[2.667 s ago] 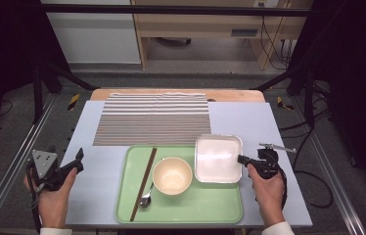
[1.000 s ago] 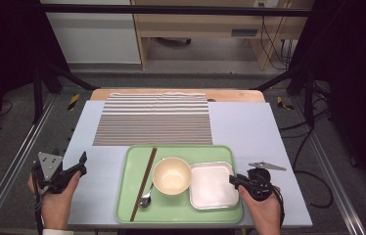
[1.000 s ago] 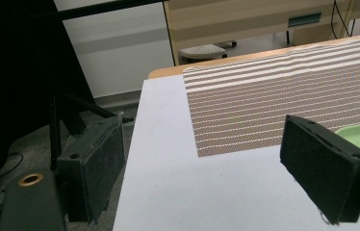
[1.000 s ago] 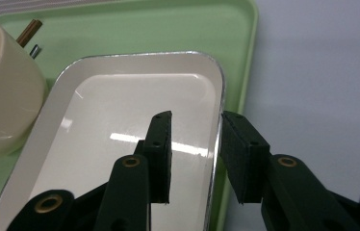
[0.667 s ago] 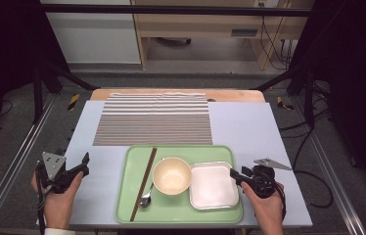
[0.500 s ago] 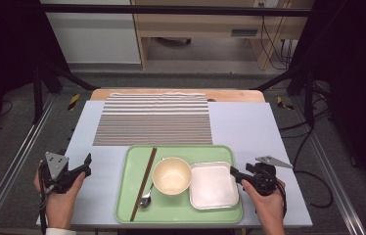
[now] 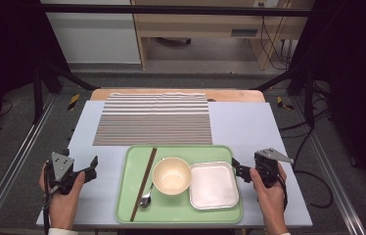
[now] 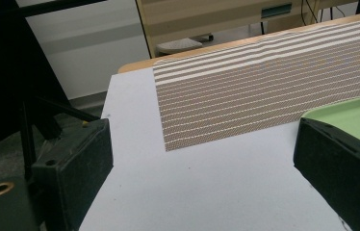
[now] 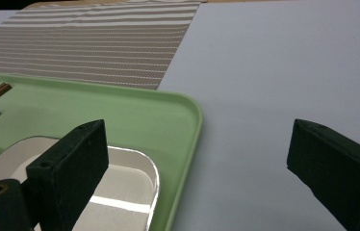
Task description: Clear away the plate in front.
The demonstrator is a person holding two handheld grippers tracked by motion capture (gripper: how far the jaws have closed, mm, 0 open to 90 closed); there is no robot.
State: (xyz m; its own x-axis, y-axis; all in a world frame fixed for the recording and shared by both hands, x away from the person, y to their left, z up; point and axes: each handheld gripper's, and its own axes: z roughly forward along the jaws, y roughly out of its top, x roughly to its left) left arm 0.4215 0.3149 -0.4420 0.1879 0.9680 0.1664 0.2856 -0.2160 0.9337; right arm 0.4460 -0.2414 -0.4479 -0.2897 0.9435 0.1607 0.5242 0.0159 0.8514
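Note:
A green tray (image 7: 191, 152) lies at the table's front. It holds a cream bowl (image 7: 171, 175), a white square dish (image 7: 214, 185), brown chopsticks (image 7: 144, 182) and a spoon (image 7: 146, 198). My right gripper (image 7: 236, 169) sits just right of the tray, pointing at the dish. Its jaws have just been opening and stand wide (image 9: 197, 178), over the tray rim (image 9: 187, 144) and near the dish (image 9: 115, 187), gripping nothing. My left gripper (image 7: 93, 165) rests left of the tray. Its jaws have also just been opening (image 8: 202, 183), with nothing between them but bare table.
A striped placemat (image 7: 154, 119) lies behind the tray, also seen as the placemat (image 8: 264, 82) past the left jaws. The pale tabletop (image 7: 249, 127) is bare to the right of the mat. Black frame posts and cables stand off both table sides.
The right gripper brought the white dish from behind the tray's right corner down into the tray beside the bowl, let go and drew back to the right. The left hand barely shifted.

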